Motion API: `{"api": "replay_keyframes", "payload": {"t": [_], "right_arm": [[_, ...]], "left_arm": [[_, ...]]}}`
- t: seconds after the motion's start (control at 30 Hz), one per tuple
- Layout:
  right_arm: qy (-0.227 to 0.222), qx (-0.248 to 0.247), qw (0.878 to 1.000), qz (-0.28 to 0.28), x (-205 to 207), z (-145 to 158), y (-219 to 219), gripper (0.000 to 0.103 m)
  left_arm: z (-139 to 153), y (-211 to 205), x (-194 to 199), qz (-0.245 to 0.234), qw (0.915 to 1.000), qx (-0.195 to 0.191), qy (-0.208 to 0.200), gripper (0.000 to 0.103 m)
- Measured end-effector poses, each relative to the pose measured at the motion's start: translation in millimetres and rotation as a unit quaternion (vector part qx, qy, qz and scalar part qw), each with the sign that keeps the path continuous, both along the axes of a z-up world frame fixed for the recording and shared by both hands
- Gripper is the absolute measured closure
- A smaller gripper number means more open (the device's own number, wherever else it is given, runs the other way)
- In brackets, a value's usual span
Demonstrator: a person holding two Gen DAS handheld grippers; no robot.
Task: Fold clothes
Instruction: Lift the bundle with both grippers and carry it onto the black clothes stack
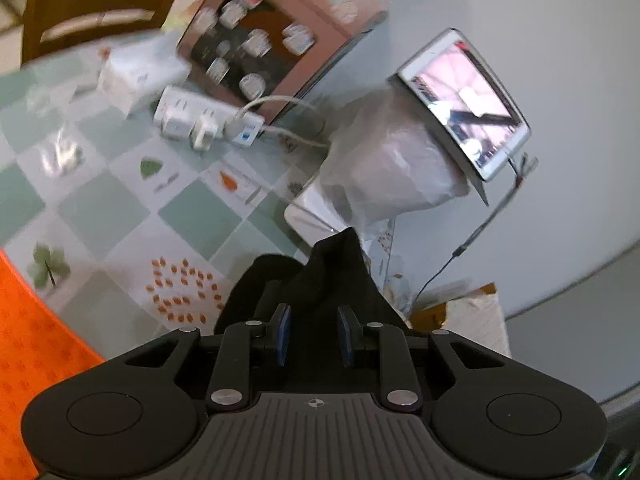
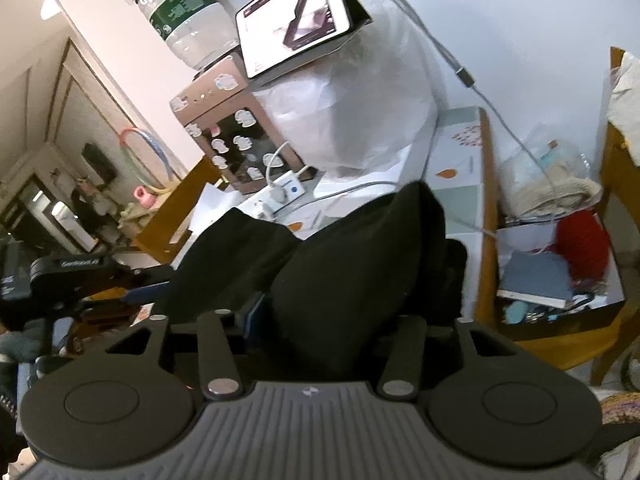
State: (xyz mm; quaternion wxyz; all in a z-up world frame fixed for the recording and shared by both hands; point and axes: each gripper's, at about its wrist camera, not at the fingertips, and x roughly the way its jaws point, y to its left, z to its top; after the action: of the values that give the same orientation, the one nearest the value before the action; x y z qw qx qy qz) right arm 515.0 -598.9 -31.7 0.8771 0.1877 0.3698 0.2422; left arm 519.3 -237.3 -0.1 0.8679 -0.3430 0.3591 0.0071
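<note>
A black garment is bunched between the blue pads of my left gripper, which is shut on it and holds it above the checked tablecloth. In the right wrist view the same black garment drapes over my right gripper and hides its fingertips; the jaws are narrowed on the cloth. The left gripper shows at the left of that view, holding the garment's other end.
A tablet leans on a plastic-wrapped bundle. A power strip with cables and a pink appliance stand behind. An orange mat lies at left. A cluttered box sits beside the table.
</note>
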Motion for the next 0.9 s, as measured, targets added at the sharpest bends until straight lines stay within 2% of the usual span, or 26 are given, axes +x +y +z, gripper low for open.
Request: {"api": "replay_keyframes", "payload": {"t": [0.2,0.23,0.3,0.33,0.43,0.53,0.57,0.63,0.7,0.73,0.77,0.83,0.9], "right_arm": [[-0.042,-0.053,0.998,-0.003,-5.5,29.0,-14.5,0.03],[-0.053,-0.064,0.996,-0.005,-6.1,34.7,-17.4,0.024],[-0.073,-0.079,0.994,-0.001,-5.7,44.2,-21.9,0.024],[-0.083,-0.084,0.993,0.008,-4.9,47.9,-22.5,0.026],[-0.101,-0.093,0.99,0.046,0.2,50.4,-14.9,0.041],[-0.1,-0.103,0.986,0.081,7.2,40.6,1.3,0.053],[-0.099,-0.112,0.985,0.09,8.4,33.8,7.1,0.054],[-0.097,-0.13,0.981,0.107,10.7,20.0,18.6,0.054],[-0.088,-0.139,0.98,0.115,11.6,4.2,23.5,0.054],[-0.08,-0.138,0.981,0.114,12.4,-4.8,23.6,0.054],[-0.07,-0.134,0.982,0.11,13.7,-14.6,22.5,0.054],[-0.052,-0.122,0.986,0.098,16.0,-32.9,19.7,0.054],[-0.048,-0.106,0.989,0.092,15.2,-46.6,15.4,0.053]], "left_arm": [[30.7,-34.9,5.3,-0.055,0.996,0.064,-0.028,0.075],[33.6,-41.7,7.8,-0.068,0.9945,0.072,-0.032,0.075],[39.6,-55.3,12.7,-0.094,0.9907,0.09,-0.039,0.074],[38.0,-61.2,16.8,-0.107,0.9893,0.092,-0.038,0.074],[20.2,-74.1,27.1,-0.132,0.9872,0.088,-0.021,0.074],[-0.6,-76.5,28.5,-0.137,0.9864,0.091,-0.006,0.074],[-7.1,-74.7,26.9,-0.135,0.9868,0.089,-0.004,0.074],[-18.7,-67.6,22.7,-0.123,0.9894,0.077,0.001,0.076],[-32.5,-56.9,18.2,-0.103,0.9933,0.051,0.012,0.085],[-40.2,-51.4,16.6,-0.094,0.9948,0.035,0.018,0.096],[-49.8,-44.8,14.7,-0.084,0.9961,0.012,0.023,0.098],[-68.7,-32.0,9.4,-0.069,0.9963,-0.045,0.022,0.098],[-77.9,-25.3,4.8,-0.062,0.9953,-0.073,0.014,0.098]]}}
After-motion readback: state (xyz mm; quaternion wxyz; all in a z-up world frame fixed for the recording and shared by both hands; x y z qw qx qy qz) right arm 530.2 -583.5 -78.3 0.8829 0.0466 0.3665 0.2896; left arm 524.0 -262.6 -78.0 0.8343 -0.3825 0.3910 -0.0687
